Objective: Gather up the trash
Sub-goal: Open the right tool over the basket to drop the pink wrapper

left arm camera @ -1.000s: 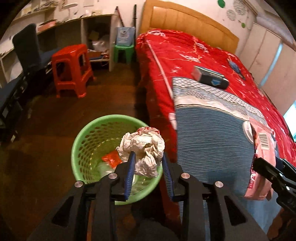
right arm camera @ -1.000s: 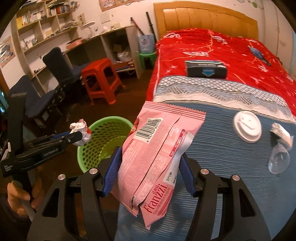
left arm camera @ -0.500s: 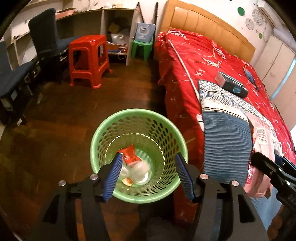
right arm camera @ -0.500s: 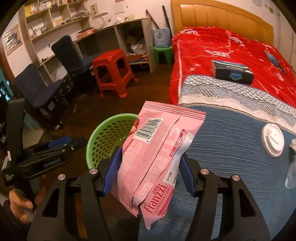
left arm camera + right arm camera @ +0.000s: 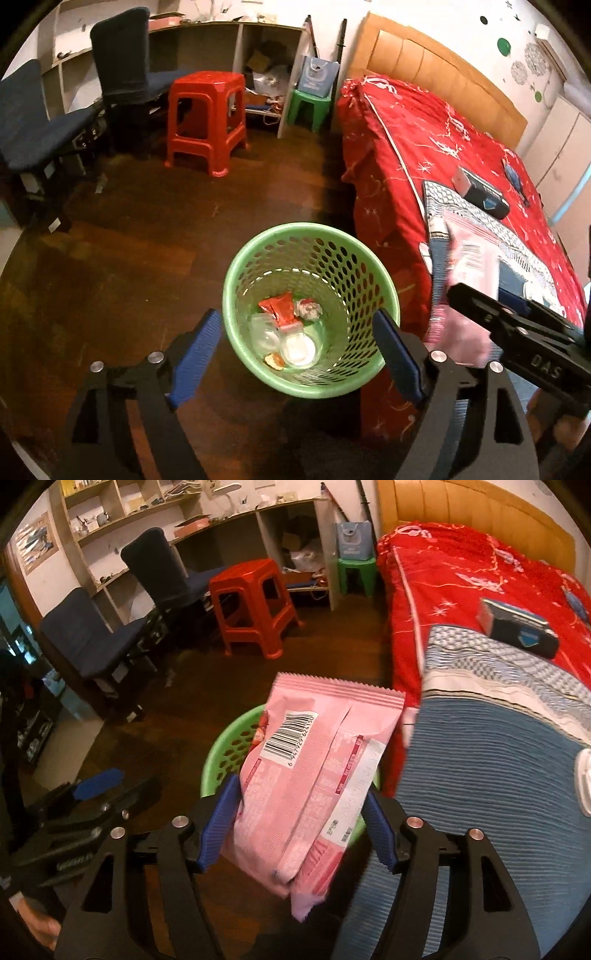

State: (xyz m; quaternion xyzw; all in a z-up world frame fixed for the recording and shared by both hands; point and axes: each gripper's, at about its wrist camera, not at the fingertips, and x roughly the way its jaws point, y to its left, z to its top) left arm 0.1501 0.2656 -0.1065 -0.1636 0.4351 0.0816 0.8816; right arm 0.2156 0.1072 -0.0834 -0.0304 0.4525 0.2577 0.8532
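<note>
Drop step: the right tongs (image 5: 295,827) are opening around the pink wrapper (image 5: 317,775), now above the bin (image 5: 310,310). The left tongs (image 5: 299,347), opening too, are empty. Next: let it fall in.

On my feed I see a red plastic stool (image 5: 207,122) standing on the dark wooden floor (image 5: 110,266), with two dark blue chairs (image 5: 92,638) to its left along a wall of open shelving (image 5: 110,513). Behind the stool a small green stool (image 5: 308,107) carries a pale blue bag (image 5: 317,75). To the right stands a bed with a wooden headboard (image 5: 436,70) and a red patterned cover (image 5: 399,133). A blue ribbed blanket (image 5: 480,775) lies across it, and a dark box (image 5: 517,627) rests on the cover beyond.
</note>
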